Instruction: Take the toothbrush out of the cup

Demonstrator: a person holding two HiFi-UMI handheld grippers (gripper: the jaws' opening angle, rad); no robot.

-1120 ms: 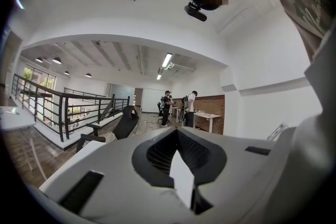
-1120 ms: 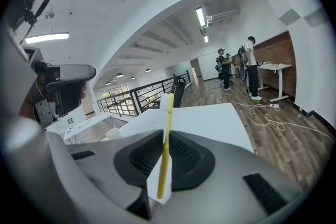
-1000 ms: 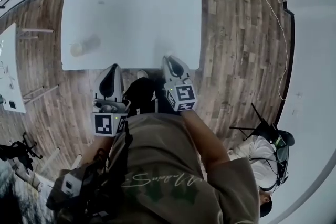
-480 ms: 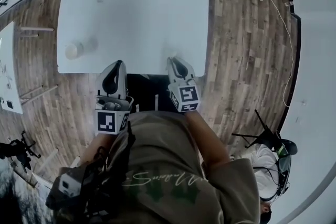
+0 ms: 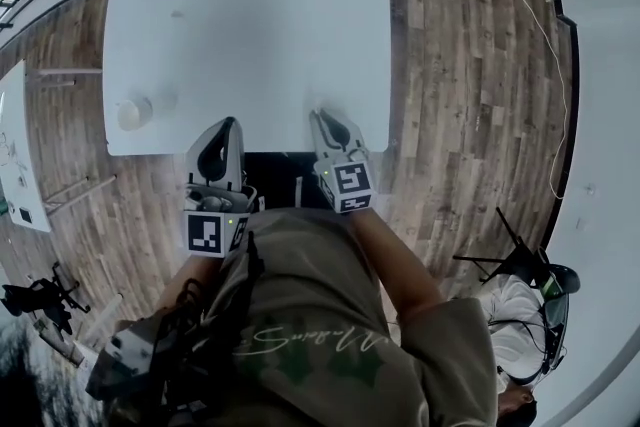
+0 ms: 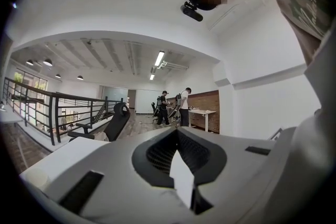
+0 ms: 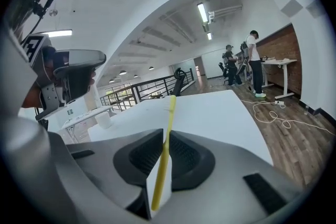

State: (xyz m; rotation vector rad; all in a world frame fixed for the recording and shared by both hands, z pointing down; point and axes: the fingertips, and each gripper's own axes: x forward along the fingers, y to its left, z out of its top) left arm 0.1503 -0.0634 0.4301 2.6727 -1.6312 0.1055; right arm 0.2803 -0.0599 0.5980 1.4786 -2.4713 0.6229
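One step is done as far as I can judge: the yellow toothbrush is out of the cup. It stands upright between the jaws of my right gripper, bristle end up, with the handle pinched low between the pads. Those jaws are opening right now, though the brush sits between them and looks held. The cup is alone at the left near corner of the white table, well apart from both grippers. From above I can't make out anything left in it.

My left gripper has its jaws together with nothing between them. In the head view both grippers hang just past the table's near edge, close to my body. What I think remains is setting the brush down on the table, if the task wants that. With the jaws easing apart while off the tabletop, the brush could slip and fall.

The table is a plain white top, bare except for the cup. Around it is a wood-plank floor, with a pale cable trailing across it at the right. Beyond are a black railing, an office chair and people at a far desk by a brick wall.
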